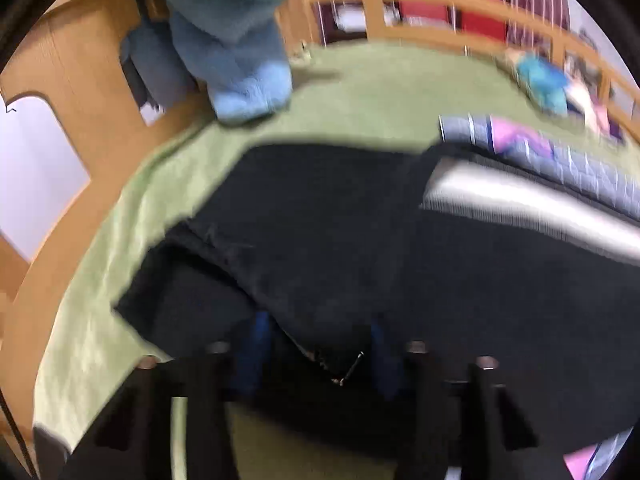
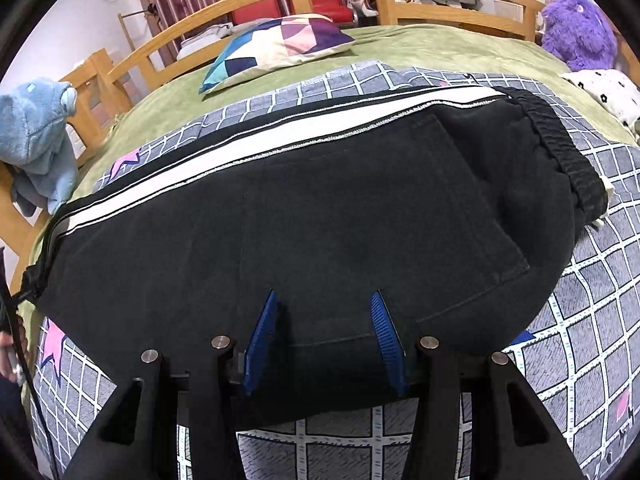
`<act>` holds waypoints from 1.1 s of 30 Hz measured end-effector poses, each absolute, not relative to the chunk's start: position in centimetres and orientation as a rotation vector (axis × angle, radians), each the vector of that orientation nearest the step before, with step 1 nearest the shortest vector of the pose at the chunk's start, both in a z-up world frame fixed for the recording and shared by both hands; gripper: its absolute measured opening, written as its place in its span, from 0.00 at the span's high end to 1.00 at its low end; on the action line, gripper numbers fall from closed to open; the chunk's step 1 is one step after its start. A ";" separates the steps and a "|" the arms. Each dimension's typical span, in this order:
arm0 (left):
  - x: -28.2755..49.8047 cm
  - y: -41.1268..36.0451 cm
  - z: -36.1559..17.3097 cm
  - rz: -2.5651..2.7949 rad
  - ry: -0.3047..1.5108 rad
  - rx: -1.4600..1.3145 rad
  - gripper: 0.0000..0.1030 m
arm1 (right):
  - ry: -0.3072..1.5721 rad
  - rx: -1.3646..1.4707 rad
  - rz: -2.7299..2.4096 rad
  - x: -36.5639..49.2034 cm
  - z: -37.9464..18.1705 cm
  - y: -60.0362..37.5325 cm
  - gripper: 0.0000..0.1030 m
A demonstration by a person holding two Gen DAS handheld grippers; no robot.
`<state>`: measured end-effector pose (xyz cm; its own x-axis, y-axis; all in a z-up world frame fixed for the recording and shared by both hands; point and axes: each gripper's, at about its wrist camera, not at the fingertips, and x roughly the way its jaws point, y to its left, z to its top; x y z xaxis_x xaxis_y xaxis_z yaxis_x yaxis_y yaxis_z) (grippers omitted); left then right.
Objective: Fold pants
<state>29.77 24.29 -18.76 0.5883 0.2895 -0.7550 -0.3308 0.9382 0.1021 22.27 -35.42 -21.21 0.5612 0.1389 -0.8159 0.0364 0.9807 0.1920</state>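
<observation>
Black pants (image 2: 340, 208) with a white side stripe (image 2: 260, 144) lie folded lengthwise on the bed, waistband (image 2: 568, 152) at the right. My right gripper (image 2: 324, 312) is open, its blue fingers (image 2: 262, 344) resting on the pants' near edge by the back pocket. In the blurred left wrist view the pants' leg end (image 1: 320, 248) fills the middle, with a raised fold of cloth over my left gripper (image 1: 316, 344). Its blue fingers (image 1: 256, 340) are half hidden by the cloth, so its grip is unclear.
A grey grid-pattern quilt (image 2: 580, 340) lies under the pants on a green blanket (image 2: 420, 48). A patchwork pillow (image 2: 280, 46), a blue plush (image 2: 36, 136) and a purple plush (image 2: 576, 32) sit near the wooden bed rail (image 2: 224, 8).
</observation>
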 end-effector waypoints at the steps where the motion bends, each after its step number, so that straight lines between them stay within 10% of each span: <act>1: 30.7 25.7 -17.6 0.382 0.835 -0.084 0.65 | 0.970 0.189 0.054 22.2 -21.1 -35.5 0.53; 4: 33.7 29.3 -14.1 0.463 0.772 -0.143 0.61 | 0.955 0.149 0.018 21.7 -20.5 -36.0 0.53; 7: 36.6 31.3 -11.1 0.518 0.802 -0.135 0.28 | 0.945 0.162 -0.005 21.0 -19.9 -37.1 0.53; 14: 33.5 30.2 -8.8 0.428 0.787 -0.182 0.25 | 0.908 0.247 -0.066 17.4 -19.0 -40.3 0.53; 33: 21.3 28.4 -22.5 0.088 0.898 -0.692 0.22 | 0.856 0.641 -0.044 19.4 -23.7 -46.3 0.42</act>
